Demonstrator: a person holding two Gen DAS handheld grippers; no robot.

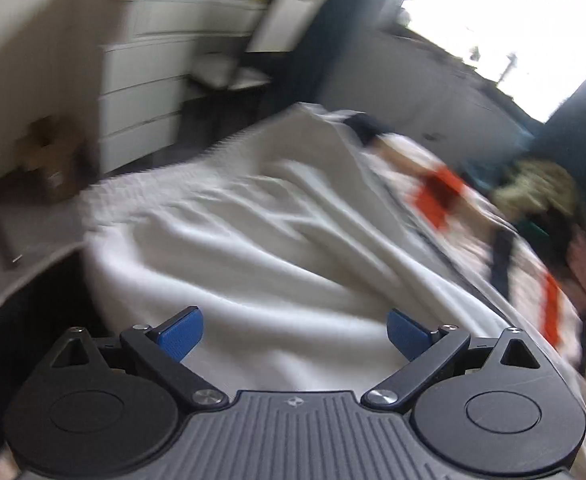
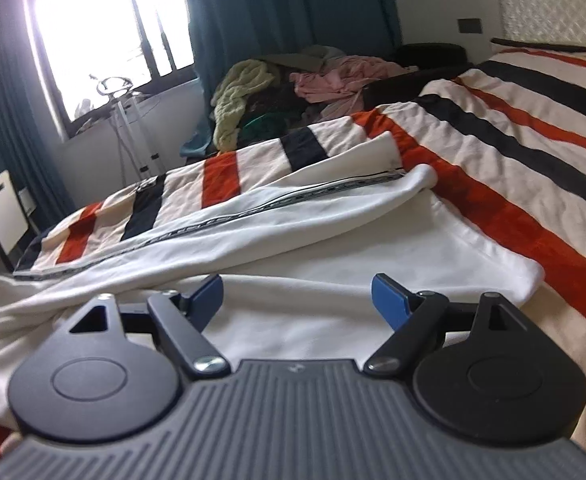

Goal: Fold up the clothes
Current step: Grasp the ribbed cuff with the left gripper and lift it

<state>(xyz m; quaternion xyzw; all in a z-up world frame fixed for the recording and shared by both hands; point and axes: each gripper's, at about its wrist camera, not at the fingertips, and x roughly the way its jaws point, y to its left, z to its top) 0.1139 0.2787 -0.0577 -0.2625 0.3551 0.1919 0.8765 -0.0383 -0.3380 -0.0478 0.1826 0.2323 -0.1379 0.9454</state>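
Covering the bed, a striped blanket [image 2: 513,128] serves as the folding surface. A white garment [image 2: 313,240] lies spread near the bed's foot edge, one part with a dark trim line doubled over the rest, so a fold appears begun, not finished. A heap of clothes [image 2: 293,84] waits at the far side, near the window, apparently unfolded stock. The left gripper [image 1: 295,334] hovers over the garment, its view blurred, jaws wide apart and empty. The right gripper [image 2: 297,300] sits low over the white cloth, jaws likewise spread, holding nothing, probably placed to take an edge.
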